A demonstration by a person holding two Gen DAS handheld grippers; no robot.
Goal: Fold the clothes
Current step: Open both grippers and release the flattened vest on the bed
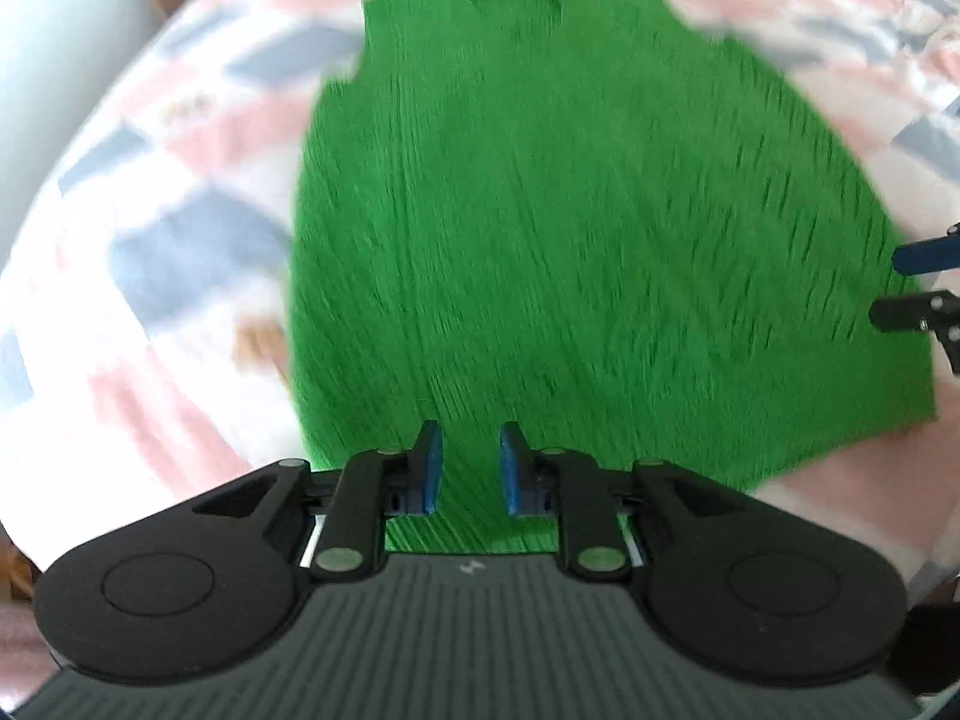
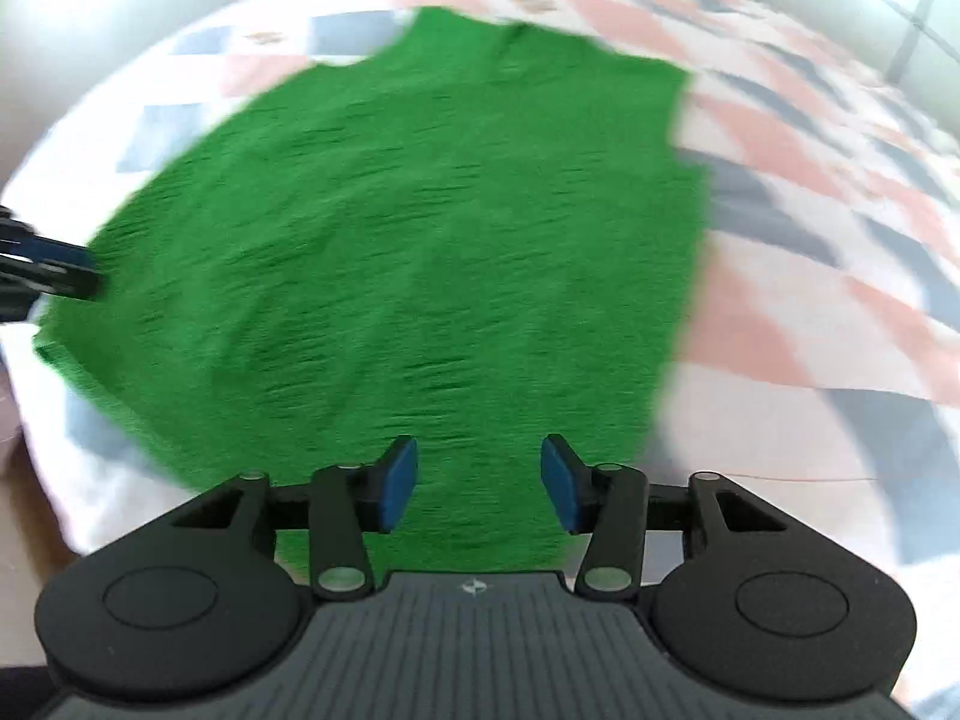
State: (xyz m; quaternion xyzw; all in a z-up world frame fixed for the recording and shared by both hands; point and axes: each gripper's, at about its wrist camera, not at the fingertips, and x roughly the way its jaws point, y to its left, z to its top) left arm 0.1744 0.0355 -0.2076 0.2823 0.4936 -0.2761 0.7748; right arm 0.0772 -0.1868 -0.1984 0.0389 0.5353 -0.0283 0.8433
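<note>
One green garment [image 1: 558, 228] is lying on one checked bedsheet [image 1: 150, 192]; two grippers, left gripper [image 1: 471, 468] and right gripper [image 2: 479, 483], are showing.

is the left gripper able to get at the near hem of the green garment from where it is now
Probably yes. The left gripper hangs just over the green garment, which lies flat on the patterned bedspread. Its jaws stand slightly apart and empty, and nothing lies between them and the near hem.

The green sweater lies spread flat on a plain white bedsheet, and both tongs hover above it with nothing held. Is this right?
Not quite. The green sweater lies spread on a checked bedsheet with pink, blue-grey and white patches, not a plain white one; the right wrist view shows it clearly. The rest holds: the left tongs and right tongs hold nothing.
</note>
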